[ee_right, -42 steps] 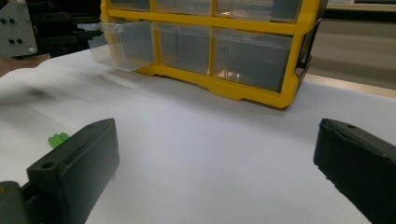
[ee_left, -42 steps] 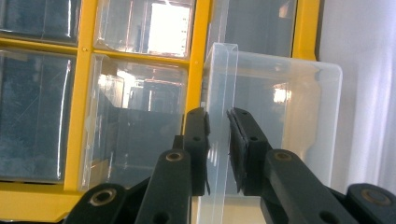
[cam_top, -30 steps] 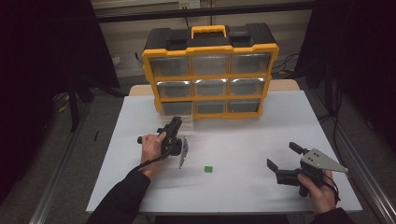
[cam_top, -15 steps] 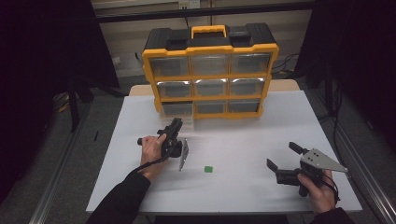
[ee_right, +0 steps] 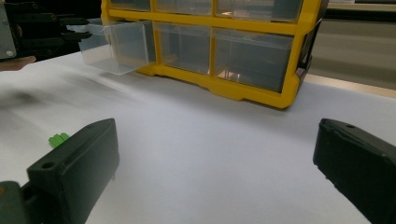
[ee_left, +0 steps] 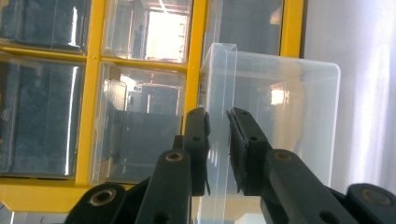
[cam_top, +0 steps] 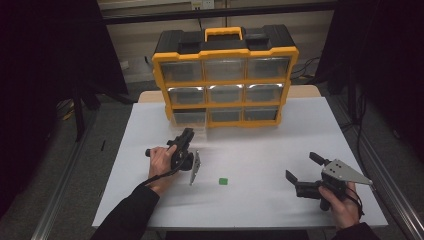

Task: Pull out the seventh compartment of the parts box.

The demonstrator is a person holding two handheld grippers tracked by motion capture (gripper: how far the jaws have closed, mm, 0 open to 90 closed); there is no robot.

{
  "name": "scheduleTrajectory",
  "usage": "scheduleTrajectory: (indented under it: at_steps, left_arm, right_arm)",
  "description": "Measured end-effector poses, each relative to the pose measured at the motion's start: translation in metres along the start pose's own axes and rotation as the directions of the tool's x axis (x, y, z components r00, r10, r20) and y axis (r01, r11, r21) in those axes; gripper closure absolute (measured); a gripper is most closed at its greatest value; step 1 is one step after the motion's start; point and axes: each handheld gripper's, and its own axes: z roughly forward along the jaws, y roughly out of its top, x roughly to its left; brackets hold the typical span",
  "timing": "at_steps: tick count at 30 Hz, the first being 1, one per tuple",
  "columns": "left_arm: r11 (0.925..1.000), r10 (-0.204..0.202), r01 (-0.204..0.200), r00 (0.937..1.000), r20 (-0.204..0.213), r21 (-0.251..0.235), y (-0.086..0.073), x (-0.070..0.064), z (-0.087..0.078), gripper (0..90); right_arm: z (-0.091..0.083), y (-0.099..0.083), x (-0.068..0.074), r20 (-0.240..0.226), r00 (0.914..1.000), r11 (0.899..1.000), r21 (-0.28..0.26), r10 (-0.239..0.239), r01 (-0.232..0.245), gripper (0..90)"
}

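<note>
A yellow-and-black drawer organizer (cam_top: pixel 225 52) stands at the back of the white table (cam_top: pixel 260 145). Its bottom-left clear drawer (cam_top: pixel 192 120) is pulled partway out. My left gripper (cam_top: pixel 186 136) reaches to that drawer; in the left gripper view its jaws (ee_left: pixel 218 116) are shut on the thin front wall of the clear drawer (ee_left: pixel 299 116). My right gripper (cam_top: pixel 300 165) rests at the table's front right, open and holding nothing. A small green piece (cam_top: pixel 223 181) lies on the table between the two hands, also seen as the green piece (ee_right: pixel 58 139) beside the right gripper's left jaw.
The organizer's other clear drawers (cam_top: pixel 225 92) are pushed in. The right gripper view shows the open drawer (ee_right: pixel 116 46) sticking out over the table, with the left gripper (ee_right: pixel 46 28) behind it. Dark floor and cables surround the table.
</note>
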Motion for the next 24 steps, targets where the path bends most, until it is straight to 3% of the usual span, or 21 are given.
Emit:
scheduleTrajectory:
  at_steps: [2,4,6,11,12,13,14,16,17,18,19,20,23,24]
  left_arm:
    - [1.0,0.001,-0.001,1.0,0.0,0.002,0.0007,-0.0006,0.0002,77.6]
    - [0.9996,-0.023,0.023,0.9997,0.004,-0.016,0.0023,-0.0035,0.0013,77.4]
    - [0.9999,0.011,-0.011,0.9998,0.015,-0.002,0.0042,-0.0031,-0.0007,77.1]
    - [0.9999,-0.006,0.006,0.9999,0.015,-0.012,0.0041,-0.0037,0.0,76.7]
    - [0.9989,-0.031,0.032,0.9994,0.013,-0.036,0.0039,-0.0051,0.0015,76.6]
    - [0.999,-0.031,0.032,0.9994,0.014,-0.033,0.0039,-0.0051,0.0011,76.5]
    - [0.9999,0.013,-0.013,0.9997,0.021,0.01,0.0047,-0.0014,-0.0019,76.4]
    - [0.9997,0.013,-0.014,0.9993,0.035,0.02,0.0043,-0.0008,-0.0026,75.8]
    - [0.997,-0.068,0.068,0.9975,0.023,-0.036,0.0038,-0.0053,0.0012,75.5]
    - [0.9986,-0.051,0.051,0.9984,0.025,-0.016,0.0039,-0.0031,-0.0003,75.2]
    - [0.9962,-0.082,0.083,0.9963,0.027,-0.028,0.0034,-0.0045,0.0006,74.7]
    - [0.9991,-0.041,0.041,0.9985,0.036,0.001,0.0033,-0.0012,-0.0014,74.3]
    - [0.9917,-0.126,0.127,0.9912,0.042,-0.021,0.002,-0.0044,0.0008,70.3]
    - [0.9942,-0.106,0.107,0.9934,0.044,-0.008,0.0014,-0.0016,0.0,69.3]
  right_arm:
    - [0.0002,-0.0002,-0.0005,0.002,1.0,1.0,0.004,0.003,-0.003,0.3]
    - [0.0003,-0.0001,-0.0006,0.003,1.0,1.0,0.005,0.001,-0.001,0.3]
    - [0.0003,0.0,0.0001,0.001,1.0,1.0,0.004,0.0,0.0,0.2]
    - [0.0004,-0.0001,-0.0002,0.002,1.0,1.0,0.006,0.0,0.0,0.2]
    - [0.0004,-0.0001,-0.0002,0.0,1.0,1.0,0.003,-0.001,0.001,0.2]
    - [0.0001,-0.0001,-0.0002,0.001,1.0,1.0,0.004,-0.002,0.002,0.2]
    - [0.0001,-0.0002,-0.0002,0.003,1.0,1.0,0.004,0.0,0.0,0.2]
    - [0.0,-0.0001,-0.0006,0.003,1.0,1.0,0.004,-0.003,0.003,0.2]
    - [-0.0001,-0.0001,-0.0006,0.002,1.0,1.0,0.004,-0.002,0.002,0.2]
    - [-0.0001,-0.0001,-0.0005,0.002,1.0,1.0,0.004,-0.002,0.002,0.2]
    - [0.0001,-0.0001,-0.0004,0.003,1.0,1.0,0.003,-0.002,0.002,0.2]
    - [0.0002,-0.0001,-0.0003,0.003,1.0,1.0,0.003,0.0,0.0,0.2]
    - [0.0004,-0.0001,-0.0001,0.001,1.0,1.0,0.004,0.001,-0.001,0.1]
    - [0.0004,-0.0001,-0.0001,0.001,1.0,1.0,0.003,0.0,0.0,0.1]
